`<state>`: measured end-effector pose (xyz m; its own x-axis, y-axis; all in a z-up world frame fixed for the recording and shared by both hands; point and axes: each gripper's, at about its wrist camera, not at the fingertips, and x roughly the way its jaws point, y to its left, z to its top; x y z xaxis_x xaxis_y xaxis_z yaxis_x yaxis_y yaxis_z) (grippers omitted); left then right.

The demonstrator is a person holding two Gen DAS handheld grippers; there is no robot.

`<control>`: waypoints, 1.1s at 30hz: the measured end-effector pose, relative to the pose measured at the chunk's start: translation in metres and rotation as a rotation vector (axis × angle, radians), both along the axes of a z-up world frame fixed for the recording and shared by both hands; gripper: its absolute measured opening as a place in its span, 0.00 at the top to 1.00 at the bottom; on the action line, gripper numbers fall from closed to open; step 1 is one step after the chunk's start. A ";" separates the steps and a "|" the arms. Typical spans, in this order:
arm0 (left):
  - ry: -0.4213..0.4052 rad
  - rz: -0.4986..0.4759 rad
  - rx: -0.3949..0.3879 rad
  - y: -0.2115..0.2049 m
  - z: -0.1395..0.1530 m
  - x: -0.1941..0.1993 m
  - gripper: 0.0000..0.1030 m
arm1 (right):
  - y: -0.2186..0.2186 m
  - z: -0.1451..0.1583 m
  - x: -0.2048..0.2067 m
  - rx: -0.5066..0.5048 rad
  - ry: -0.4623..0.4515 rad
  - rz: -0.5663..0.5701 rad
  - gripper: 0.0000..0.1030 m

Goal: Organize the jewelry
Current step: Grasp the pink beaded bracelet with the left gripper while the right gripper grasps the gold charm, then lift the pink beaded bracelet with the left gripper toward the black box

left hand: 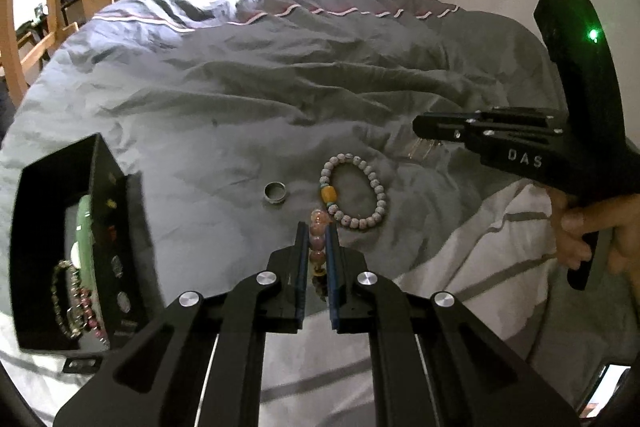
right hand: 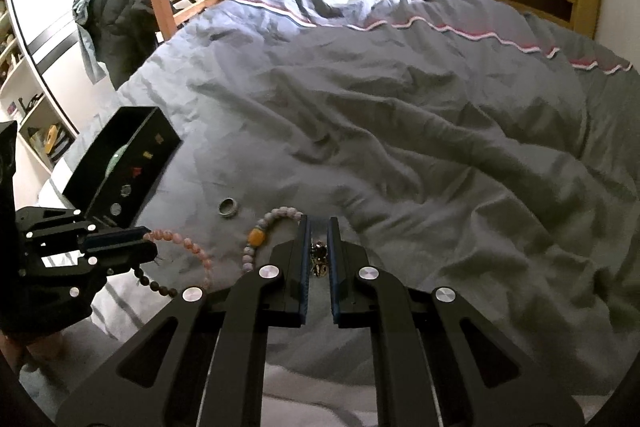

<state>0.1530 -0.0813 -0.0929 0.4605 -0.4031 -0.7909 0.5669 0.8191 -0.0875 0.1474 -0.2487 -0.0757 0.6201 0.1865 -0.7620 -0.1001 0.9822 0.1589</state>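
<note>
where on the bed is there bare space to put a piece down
Open duvet lies beyond the ring and white bead bracelet, up to the striped edge. It is crowded near the black box, the ring, the bracelet and both grippers: left, right.

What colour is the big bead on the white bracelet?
Amber-orange big bead, clearest in the left wrist view.

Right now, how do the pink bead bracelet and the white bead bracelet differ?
The pink bead bracelet is pinched in the left tongs; the white bead bracelet lies free on the duvet. The pink one has rosy and dark beads; the white one is pale with an amber bead. Both are outside the black box.
</note>
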 end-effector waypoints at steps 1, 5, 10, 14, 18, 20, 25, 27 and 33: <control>-0.005 0.005 0.005 0.002 0.003 -0.003 0.92 | 0.001 0.004 -0.002 0.005 -0.002 0.001 0.91; -0.013 0.024 0.012 0.009 0.011 -0.007 0.92 | 0.009 0.014 -0.009 -0.007 -0.006 0.009 0.91; -0.032 0.043 0.019 0.017 0.024 -0.012 0.92 | 0.016 0.026 -0.016 -0.018 -0.010 0.021 0.91; -0.061 0.044 0.016 0.023 0.038 -0.017 0.92 | 0.021 0.036 -0.019 -0.028 -0.010 0.027 0.91; -0.072 0.052 0.013 0.029 0.046 -0.017 0.92 | 0.028 0.044 -0.017 -0.039 -0.012 0.033 0.91; -0.083 0.055 0.010 0.033 0.051 -0.017 0.92 | 0.034 0.048 -0.013 -0.044 -0.015 0.036 0.91; -0.110 0.078 -0.004 0.048 0.065 -0.016 0.92 | 0.053 0.056 -0.004 -0.045 -0.024 0.052 0.91; -0.115 0.092 -0.010 0.057 0.069 -0.015 0.92 | 0.061 0.059 -0.001 -0.049 -0.026 0.063 0.91; -0.097 0.103 -0.015 0.070 0.070 -0.009 0.92 | 0.076 0.066 0.007 -0.059 -0.035 0.079 0.91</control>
<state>0.1438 -0.0117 -0.0228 0.5739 -0.3616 -0.7347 0.4864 0.8724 -0.0495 0.1542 -0.1722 -0.0092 0.6318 0.1908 -0.7513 -0.1819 0.9787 0.0956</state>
